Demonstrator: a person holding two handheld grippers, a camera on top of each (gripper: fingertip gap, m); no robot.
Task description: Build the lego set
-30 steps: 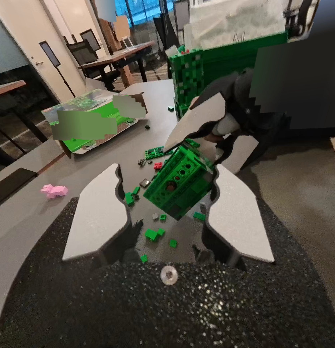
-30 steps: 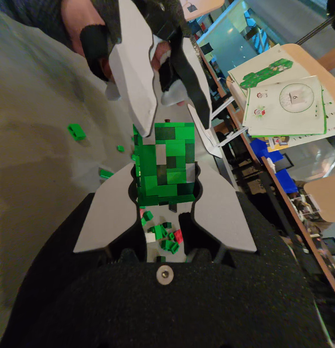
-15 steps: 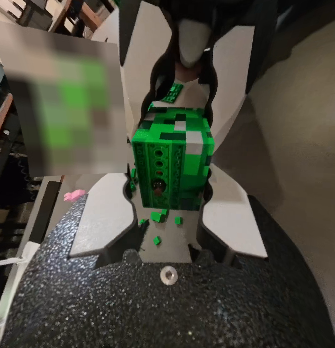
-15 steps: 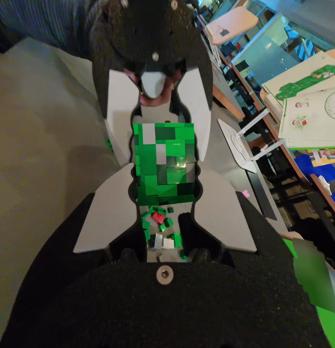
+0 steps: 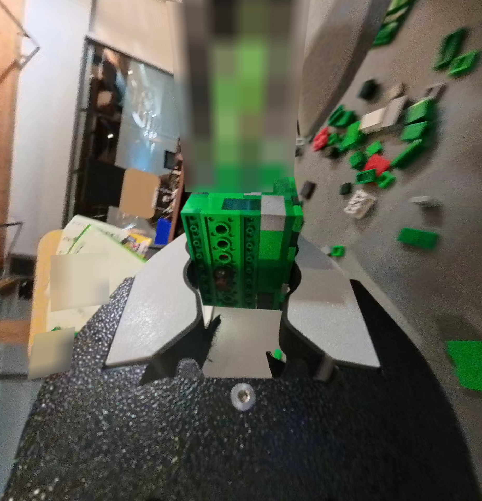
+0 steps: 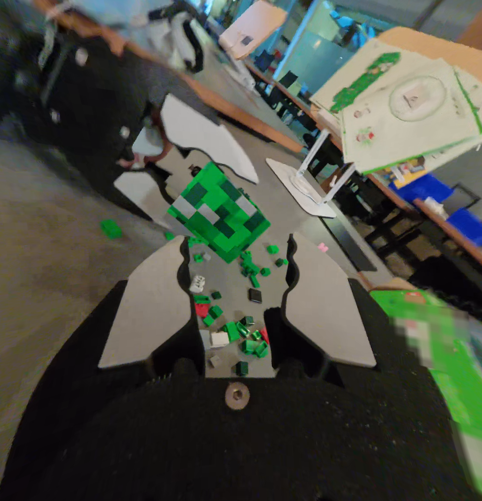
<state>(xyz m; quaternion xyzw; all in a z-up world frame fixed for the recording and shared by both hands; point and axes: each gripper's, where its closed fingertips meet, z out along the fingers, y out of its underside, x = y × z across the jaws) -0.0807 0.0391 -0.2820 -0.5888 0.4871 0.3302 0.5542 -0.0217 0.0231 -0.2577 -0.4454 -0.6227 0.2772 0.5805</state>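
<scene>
A green, dark-green and grey lego block build sits between the fingers of my left gripper, which is shut on its sides and holds it in the air. In the right wrist view the same build hangs tilted above the grey table, clamped by the left gripper farther off. My right gripper is open and empty, just short of the build, above loose bricks.
Several loose green, red, grey and white bricks lie scattered on the table, also in the left wrist view. An instruction booklet stands on a white stand. A green box lies at the right. A small pink figure lies beyond. There is about 7 centimetres between the tips of the two grippers.
My right gripper has let go of the build and drawn back, open. My left gripper has closed on the build and turned with it.
</scene>
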